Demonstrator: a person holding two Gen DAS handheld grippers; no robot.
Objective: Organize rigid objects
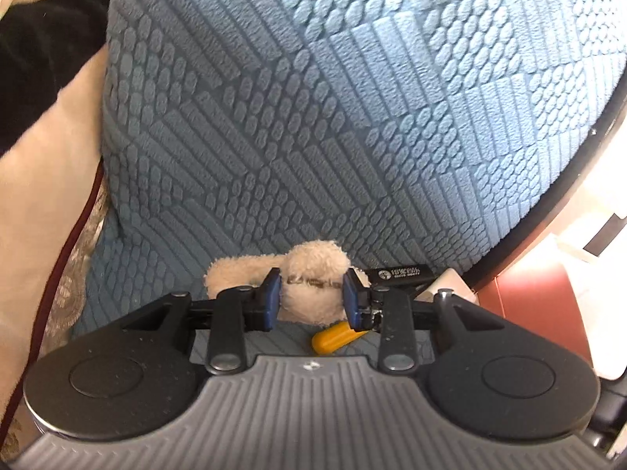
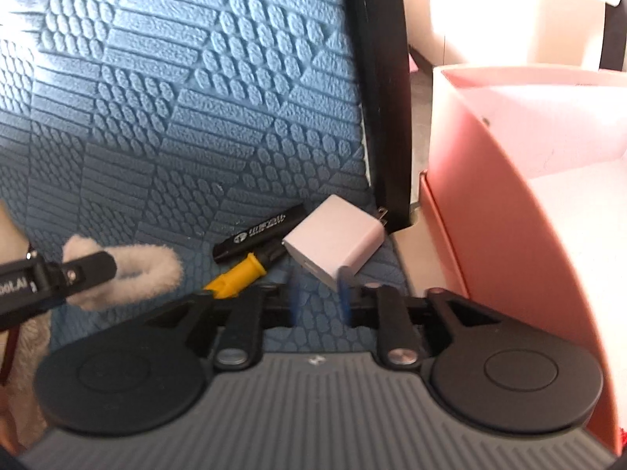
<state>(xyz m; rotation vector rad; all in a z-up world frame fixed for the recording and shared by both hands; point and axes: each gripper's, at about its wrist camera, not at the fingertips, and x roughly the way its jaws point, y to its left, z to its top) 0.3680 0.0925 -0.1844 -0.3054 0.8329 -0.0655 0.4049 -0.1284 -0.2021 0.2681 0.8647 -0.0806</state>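
My left gripper [image 1: 311,299] is shut on a fluffy cream plush loop [image 1: 313,274] over the blue textured cushion [image 1: 313,98]; it also shows at the left of the right wrist view [image 2: 70,270], with the plush [image 2: 149,270] in it. A yellow-handled tool [image 1: 333,338] lies just below the left fingertips. In the right wrist view the yellow tool [image 2: 239,274], a black stick with white print [image 2: 258,237] and a white plug adapter [image 2: 337,237] lie together on the cushion. My right gripper [image 2: 319,293] is open, its blurred blue pads on either side of the adapter's near corner.
A pink open box [image 2: 509,196] stands right of the cushion, beyond a black frame bar [image 2: 384,117]. Cream fabric [image 1: 47,196] lies left of the cushion. The black stick [image 1: 399,274] and red-brown surface [image 1: 529,293] show at right in the left wrist view.
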